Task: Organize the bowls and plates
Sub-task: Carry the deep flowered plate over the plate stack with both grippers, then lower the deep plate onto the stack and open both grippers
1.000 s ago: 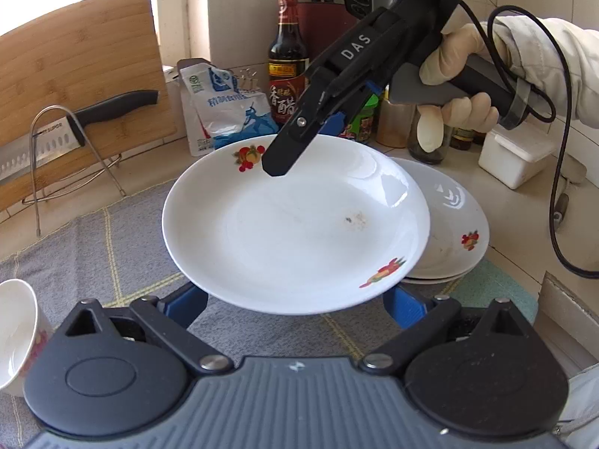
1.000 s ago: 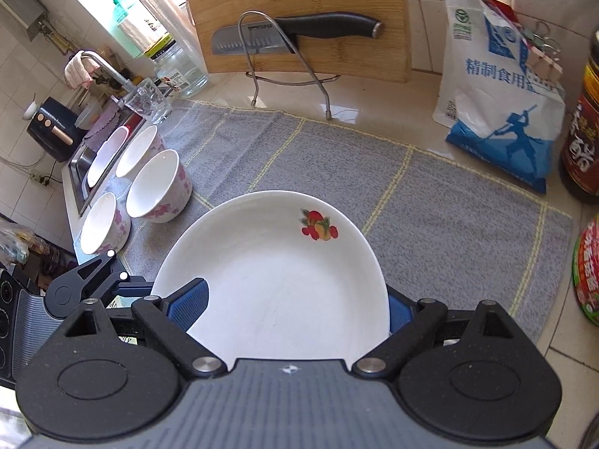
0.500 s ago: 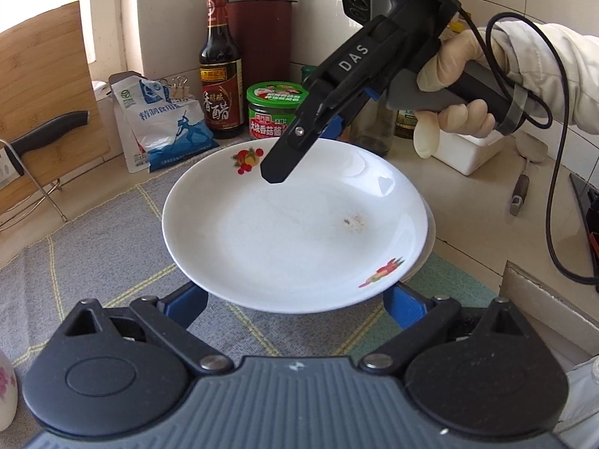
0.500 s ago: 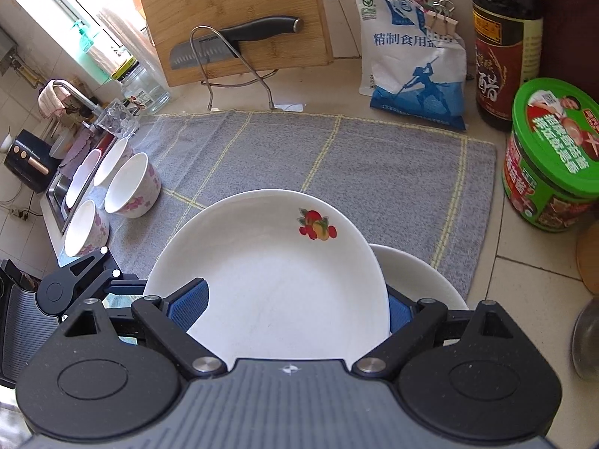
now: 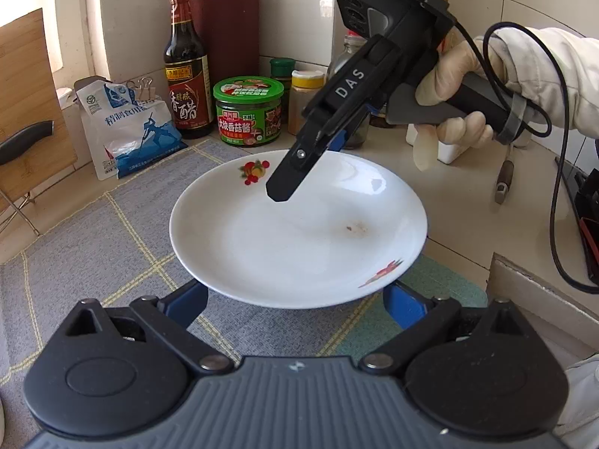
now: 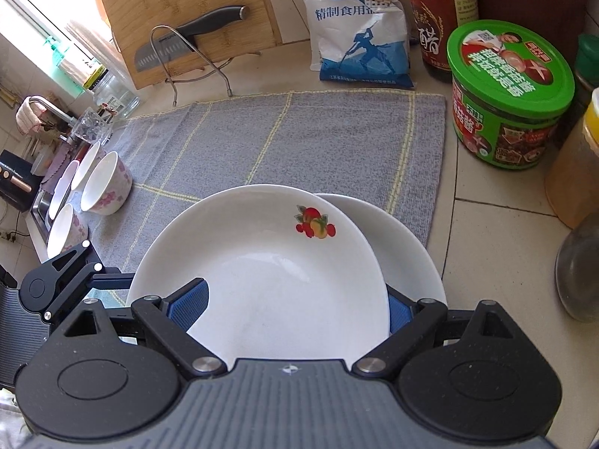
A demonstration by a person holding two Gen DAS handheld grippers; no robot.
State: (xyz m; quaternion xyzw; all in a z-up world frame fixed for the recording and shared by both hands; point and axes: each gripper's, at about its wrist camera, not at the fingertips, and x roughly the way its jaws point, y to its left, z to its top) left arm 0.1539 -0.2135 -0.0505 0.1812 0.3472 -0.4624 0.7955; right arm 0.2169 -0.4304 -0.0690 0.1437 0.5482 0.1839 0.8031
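Plate [image 5: 295, 232] carried between both grippers, over mat [image 6: 299, 138], just above 2nd plate [image 6: 408, 254] at mat's rt edge. L gripper [image 5: 295, 299] and R gripper [image 6: 295, 310]: jaws spread wide, blue pads bearing on opp rims, so gripping plate. Glazed ceramic: stiff, slick, brittle, moderately heavy. You've only rim hold; keep level, lower gently onto stack. Bowls [image 6: 105, 183] wait far left.

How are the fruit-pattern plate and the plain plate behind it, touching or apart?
Cannot tell: in the right wrist view the fruit-pattern plate overlaps the plain plate, hiding any gap.
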